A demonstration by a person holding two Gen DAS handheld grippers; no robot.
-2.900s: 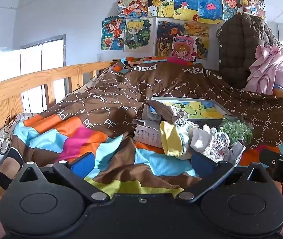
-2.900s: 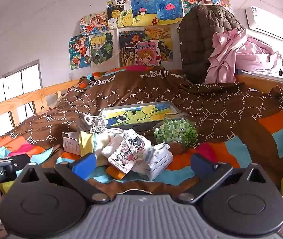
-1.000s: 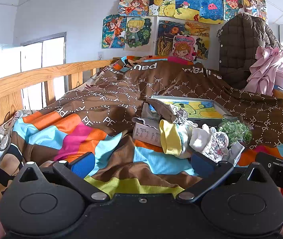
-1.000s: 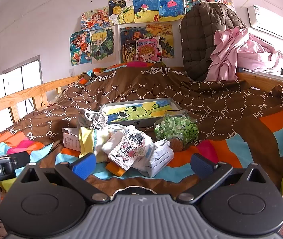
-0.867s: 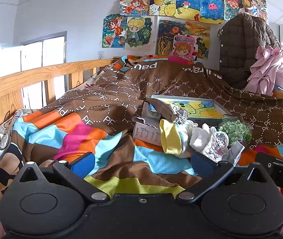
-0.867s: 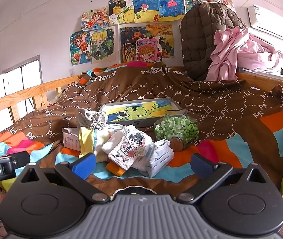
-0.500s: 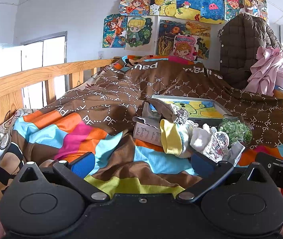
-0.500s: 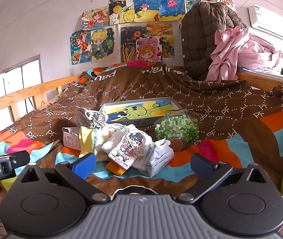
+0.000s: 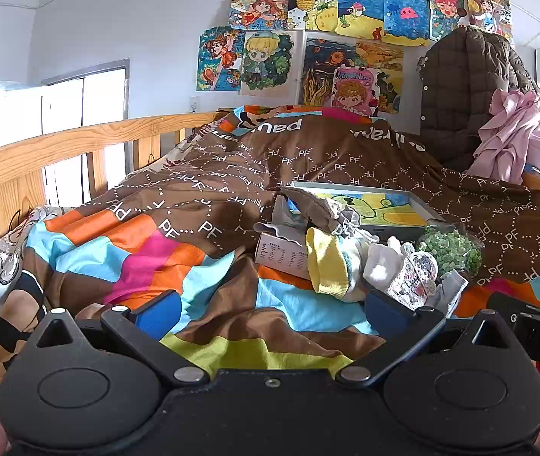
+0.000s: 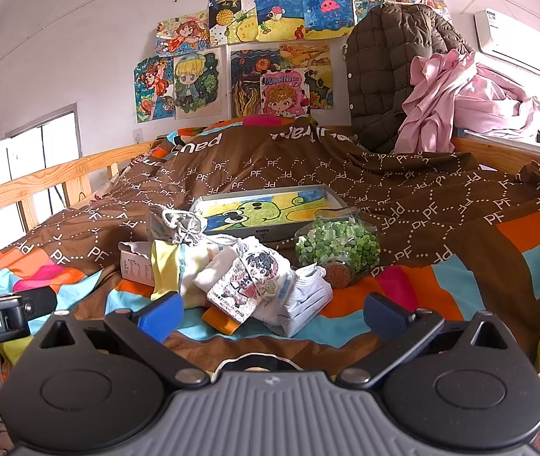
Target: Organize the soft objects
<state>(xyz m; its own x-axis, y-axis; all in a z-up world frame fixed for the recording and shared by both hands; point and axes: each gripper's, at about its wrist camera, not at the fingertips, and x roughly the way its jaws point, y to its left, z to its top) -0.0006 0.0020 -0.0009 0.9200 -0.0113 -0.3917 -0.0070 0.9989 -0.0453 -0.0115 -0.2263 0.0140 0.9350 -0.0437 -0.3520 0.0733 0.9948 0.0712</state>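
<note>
A heap of soft things lies on the bed: a yellow sock [image 9: 327, 266] [image 10: 165, 266], a white sock [image 10: 216, 266], a cartoon-printed pouch [image 10: 249, 277] [image 9: 414, 275], a grey drawstring bag [image 10: 184, 224] [image 9: 317, 209] and a white folded mask pack [image 10: 308, 296]. My left gripper [image 9: 270, 311] is open, low over the striped blanket, short of the heap and left of it. My right gripper [image 10: 270, 313] is open too, its gap facing the pouch from just in front. Nothing sits between either pair of fingers.
Behind the heap lie a flat picture box [image 10: 270, 209] [image 9: 376, 209], a glass jar of green bits [image 10: 338, 243] [image 9: 452, 247] and a small white carton [image 9: 281, 254]. A wooden rail [image 9: 60, 152] bounds the left side. A brown jacket [image 10: 384, 76] and pink clothes [image 10: 460, 95] hang at back right.
Both views have shifted very slightly, with the scene sitting a little lower in frame than 2.9 s ago. Both grippers stay open and nothing on the bed has moved.
</note>
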